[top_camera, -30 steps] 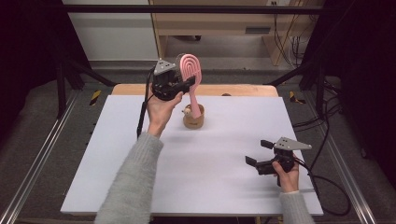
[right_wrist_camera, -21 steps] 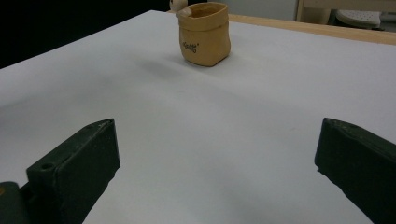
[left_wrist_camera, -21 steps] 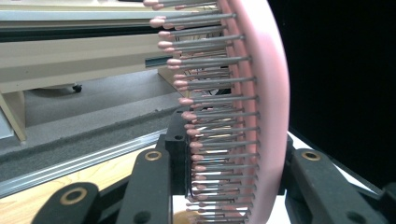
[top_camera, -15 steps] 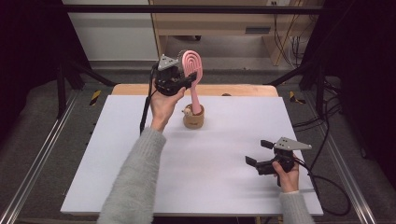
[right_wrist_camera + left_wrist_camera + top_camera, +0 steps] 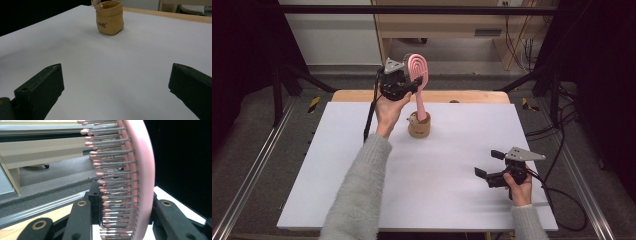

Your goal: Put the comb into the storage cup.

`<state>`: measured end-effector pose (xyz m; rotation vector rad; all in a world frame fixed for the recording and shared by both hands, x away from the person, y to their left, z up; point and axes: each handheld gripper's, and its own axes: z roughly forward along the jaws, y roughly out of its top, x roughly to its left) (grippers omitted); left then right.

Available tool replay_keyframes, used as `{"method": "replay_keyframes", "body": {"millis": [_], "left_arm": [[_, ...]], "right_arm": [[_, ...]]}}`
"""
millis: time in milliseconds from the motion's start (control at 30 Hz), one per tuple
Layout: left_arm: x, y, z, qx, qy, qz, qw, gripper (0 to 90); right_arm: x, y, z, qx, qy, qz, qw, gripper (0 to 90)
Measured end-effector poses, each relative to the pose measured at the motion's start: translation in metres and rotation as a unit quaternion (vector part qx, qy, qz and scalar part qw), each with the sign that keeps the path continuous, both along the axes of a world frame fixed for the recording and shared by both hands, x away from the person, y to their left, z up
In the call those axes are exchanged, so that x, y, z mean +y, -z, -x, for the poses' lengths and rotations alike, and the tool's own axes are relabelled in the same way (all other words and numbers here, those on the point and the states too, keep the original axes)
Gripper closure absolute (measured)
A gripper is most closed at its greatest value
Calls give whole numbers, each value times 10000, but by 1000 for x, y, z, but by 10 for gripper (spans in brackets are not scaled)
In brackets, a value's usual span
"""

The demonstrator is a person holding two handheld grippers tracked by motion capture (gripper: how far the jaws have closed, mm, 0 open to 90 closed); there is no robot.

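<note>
A pink hairbrush [image 5: 417,68] stands nearly upright at the back middle of the white board. My left gripper [image 5: 411,86] is shut on it just below the bristled head, coming from the left. In the left gripper view the brush [image 5: 141,182] and its pink-tipped pins rise between the two black jaws. The handle's lower end reaches the mouth of a tan sack-shaped holder [image 5: 419,128]. Whether it rests inside I cannot tell. My right gripper [image 5: 488,163] sits low at the front right, open with nothing between its fingers [image 5: 41,87]. It faces the holder [image 5: 110,17].
The white board [image 5: 362,165] lies on a wooden table whose edge shows behind it. Metal rails run along both sides. A black cable hangs from the left gripper over the board, and another trails off the right edge. A wooden bench stands beyond the table.
My left hand has shifted slightly toward the back with the brush still gripped. The right hand and the holder have stayed where they were.
</note>
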<state>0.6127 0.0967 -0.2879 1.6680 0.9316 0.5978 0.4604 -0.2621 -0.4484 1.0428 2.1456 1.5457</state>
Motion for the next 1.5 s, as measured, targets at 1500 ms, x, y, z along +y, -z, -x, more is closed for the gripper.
{"method": "replay_keyframes", "body": {"millis": [1500], "left_arm": [[-15,44,-25,13,62,-567,9984,628]], "right_arm": [[0,0,0,6,-10,-25,10000,3]]}}
